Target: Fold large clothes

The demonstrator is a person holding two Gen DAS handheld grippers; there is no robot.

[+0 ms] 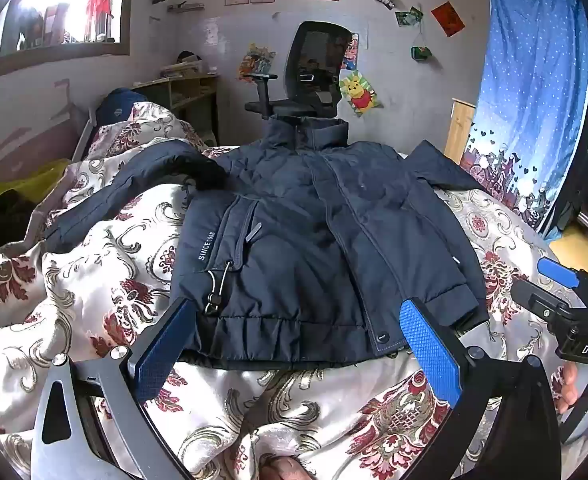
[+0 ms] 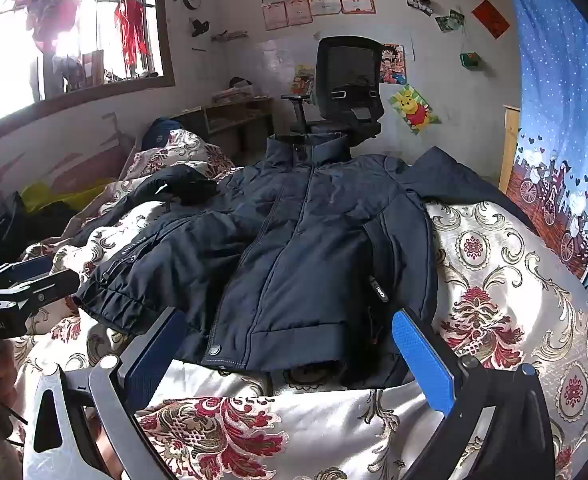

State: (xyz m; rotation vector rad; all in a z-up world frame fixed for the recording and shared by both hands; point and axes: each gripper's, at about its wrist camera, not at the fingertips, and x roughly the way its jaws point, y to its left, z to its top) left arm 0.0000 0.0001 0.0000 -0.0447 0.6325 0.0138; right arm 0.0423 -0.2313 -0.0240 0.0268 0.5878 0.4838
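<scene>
From the left wrist, the left gripper (image 1: 294, 328) hangs with fingers spread wide and empty over the hem of a navy jacket (image 1: 317, 224), lying front-up on a floral bedspread (image 1: 94, 280). From the right wrist, the right gripper (image 2: 290, 344) gapes just as wide, empty, at the hem; behind stand an office chair (image 2: 347, 80), a window (image 2: 54, 36) and a blue curtain (image 2: 565, 92).
</scene>
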